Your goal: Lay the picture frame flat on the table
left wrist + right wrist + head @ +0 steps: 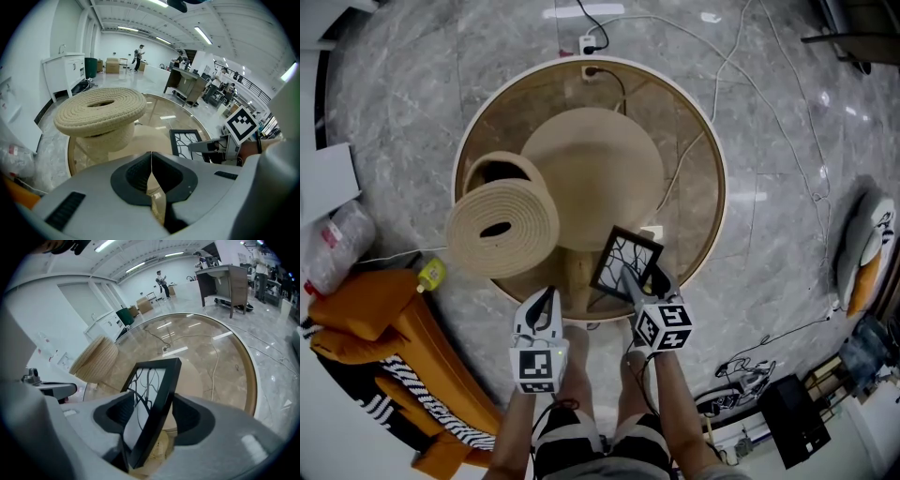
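The right gripper (645,283) has its jaws wide apart. The frame (623,255) leans tilted between them, not clamped, over the table's (701,159) near edge. The left gripper (544,302), just beside it, is closed and empty.

My right gripper (645,281) is matt grey plastic. The picture frame (625,265) looks smooth black, its pane shiny. Glossy glass tops the table (701,178); the basket (502,228) is rough woven rope.

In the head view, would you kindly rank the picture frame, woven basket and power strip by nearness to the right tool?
1. Picture frame, between the right tool's jaws.
2. Woven basket, left on the table.
3. Power strip, past the table's far rim.
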The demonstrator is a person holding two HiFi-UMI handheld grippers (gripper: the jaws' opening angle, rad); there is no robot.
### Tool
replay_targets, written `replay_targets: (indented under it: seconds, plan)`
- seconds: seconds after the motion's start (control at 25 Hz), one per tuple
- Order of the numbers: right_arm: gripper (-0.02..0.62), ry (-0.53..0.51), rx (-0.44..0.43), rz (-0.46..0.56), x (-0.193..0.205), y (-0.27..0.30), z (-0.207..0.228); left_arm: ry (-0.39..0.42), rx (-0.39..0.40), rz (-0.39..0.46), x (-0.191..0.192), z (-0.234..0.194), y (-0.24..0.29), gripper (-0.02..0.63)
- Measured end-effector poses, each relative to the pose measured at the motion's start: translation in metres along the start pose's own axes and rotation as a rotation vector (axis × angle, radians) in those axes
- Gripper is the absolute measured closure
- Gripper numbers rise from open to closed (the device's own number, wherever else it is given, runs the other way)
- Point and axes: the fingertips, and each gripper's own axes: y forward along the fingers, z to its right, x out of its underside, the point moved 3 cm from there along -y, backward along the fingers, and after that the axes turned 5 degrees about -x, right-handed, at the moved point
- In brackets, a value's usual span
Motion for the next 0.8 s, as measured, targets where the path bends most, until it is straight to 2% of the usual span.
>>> replay_targets:
  seconds: [0.28, 0.48, 0.8]
  plan:
    - [0.295, -0.083, 0.095, -0.022, 0.005, -0.003, 0.003, 0.010, 0.007, 0.006, -0.001, 0.004, -0.005, 0.584]
    - [0.288, -0.047, 0.088, -0.012, 0.006, -0.008, 0.006, 0.023, 0.009, 0.006, 0.001, 0.006, -0.007, 0.585]
    - [0.290, -0.051, 0.057, 0.019, 0.000, -0.026, -0.002, 0.043, 0.009, 0.050, -0.013, 0.020, -0.019, 0.586]
